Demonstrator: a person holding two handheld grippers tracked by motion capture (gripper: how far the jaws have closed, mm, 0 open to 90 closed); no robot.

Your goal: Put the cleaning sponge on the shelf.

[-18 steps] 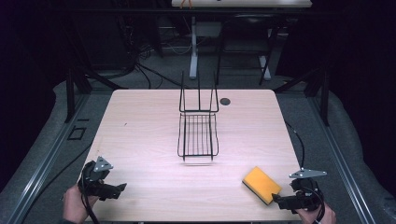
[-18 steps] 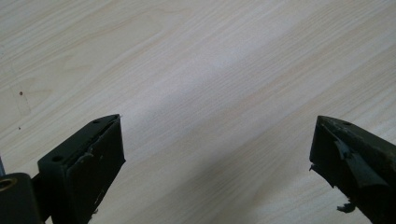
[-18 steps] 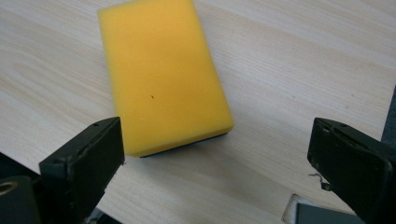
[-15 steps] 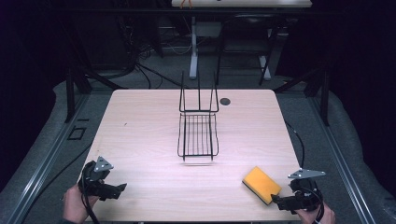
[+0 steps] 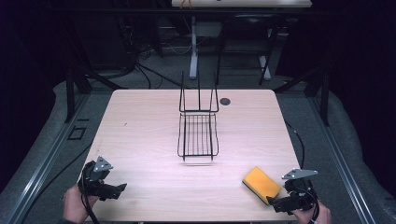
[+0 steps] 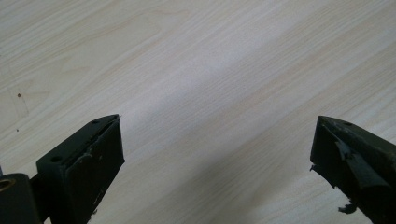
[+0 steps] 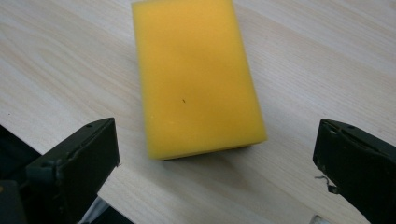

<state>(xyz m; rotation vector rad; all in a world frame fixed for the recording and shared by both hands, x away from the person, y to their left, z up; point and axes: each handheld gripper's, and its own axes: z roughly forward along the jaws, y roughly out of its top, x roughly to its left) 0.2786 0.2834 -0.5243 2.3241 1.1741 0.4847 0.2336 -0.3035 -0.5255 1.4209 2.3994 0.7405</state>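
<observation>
A pale wood table (image 5: pixel 140 121) on grey floor (image 5: pixel 42 144); dark room behind, cables, another table's white leg (image 5: pixel 193 51)

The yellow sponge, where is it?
The yellow sponge lies flat near the table's front right corner, just ahead of the open right claw.

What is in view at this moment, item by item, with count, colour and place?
sponge: one, yellow, lying flat near the table's near right corner, just ahead of the right gripper's open jaws, untouched.
wire rack: one, black, at the middle of the table, its back part standing upright.
round cap: one, dark, set in the tabletop beyond the rack to the right.
table: one, pale wood grain, on a grey floor.
left gripper: one, black, at the near left edge, jaws open over bare wood.
right gripper: one, black, at the near right corner, jaws open.
hands: two, one holding each gripper.
</observation>
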